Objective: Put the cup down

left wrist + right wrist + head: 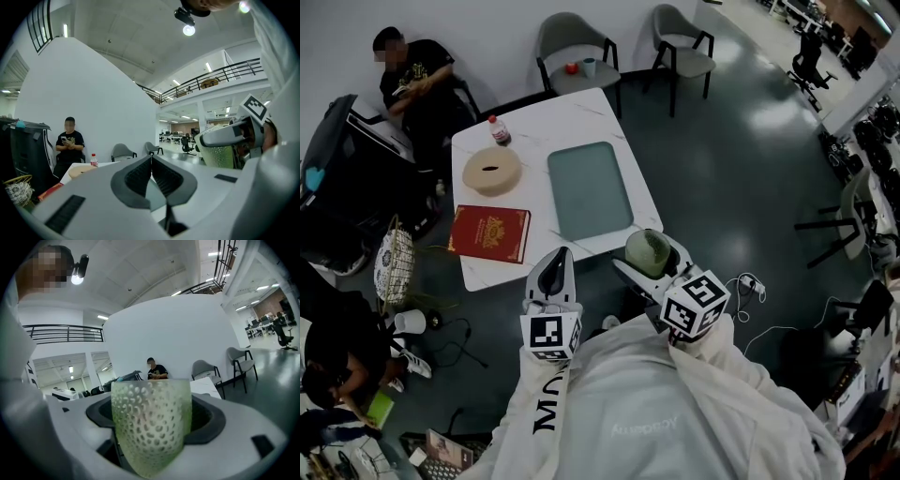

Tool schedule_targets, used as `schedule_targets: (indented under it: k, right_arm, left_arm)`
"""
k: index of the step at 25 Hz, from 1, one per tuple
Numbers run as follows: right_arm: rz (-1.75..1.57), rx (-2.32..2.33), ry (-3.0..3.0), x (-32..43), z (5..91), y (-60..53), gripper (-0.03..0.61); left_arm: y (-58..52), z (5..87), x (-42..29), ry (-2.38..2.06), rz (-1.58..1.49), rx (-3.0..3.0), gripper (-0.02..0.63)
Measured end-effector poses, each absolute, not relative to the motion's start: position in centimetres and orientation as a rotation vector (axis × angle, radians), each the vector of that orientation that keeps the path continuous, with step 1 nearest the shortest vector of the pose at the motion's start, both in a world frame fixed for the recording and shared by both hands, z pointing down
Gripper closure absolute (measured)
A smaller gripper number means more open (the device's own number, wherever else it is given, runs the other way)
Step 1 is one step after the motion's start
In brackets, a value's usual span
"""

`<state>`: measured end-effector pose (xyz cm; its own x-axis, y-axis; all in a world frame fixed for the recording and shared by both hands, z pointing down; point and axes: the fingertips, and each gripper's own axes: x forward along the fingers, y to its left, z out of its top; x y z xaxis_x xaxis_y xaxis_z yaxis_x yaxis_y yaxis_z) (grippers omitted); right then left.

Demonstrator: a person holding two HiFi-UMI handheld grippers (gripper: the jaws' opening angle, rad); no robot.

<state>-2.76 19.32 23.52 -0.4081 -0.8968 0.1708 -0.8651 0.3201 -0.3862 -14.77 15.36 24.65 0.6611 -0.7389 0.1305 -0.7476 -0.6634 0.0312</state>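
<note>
A pale green dimpled cup sits clamped between the jaws of my right gripper, filling the middle of the right gripper view. From the head view the cup hangs just off the near right corner of the white table, held by the right gripper. My left gripper hovers at the table's near edge, shut with nothing between its pads. In the left gripper view its jaws meet in a closed line, and the cup shows at the right.
On the table lie a teal mat, a red book, a tan ring-shaped roll and a small bottle. A seated person is at the far left corner. Grey chairs stand behind; a wicker basket sits left.
</note>
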Motion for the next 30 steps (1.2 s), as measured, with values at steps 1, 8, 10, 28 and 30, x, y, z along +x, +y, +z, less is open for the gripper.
schedule_targets:
  k: [1, 8, 10, 28, 30]
  right_arm:
    - [-0.657, -1.664, 2.498, -2.8, 23.6, 19.2, 0.183]
    - [-0.672, -1.625, 2.532, -2.6, 23.8, 16.9, 0.183]
    - [-0.685, -1.619, 2.536, -2.3, 24.1, 15.9, 0.183]
    - [-0.697, -1.568, 2.604, 1.5, 25.0, 4.2, 0.183]
    - [-0.703, -1.561, 2.612, 1.9, 25.3, 3.1, 0.183]
  left_arm:
    - [15.2, 24.7, -14.7, -1.252, 0.162, 2.785, 0.601]
    - [13.1, 25.5, -14.3, -1.280, 0.177, 2.752, 0.601]
    - [12.3, 25.6, -13.9, -1.284, 0.187, 2.750, 0.601]
    - [1.8, 26.5, -10.5, -1.374, 0.228, 2.688, 0.601]
    - [0.8, 26.8, -10.1, -1.380, 0.235, 2.680, 0.601]
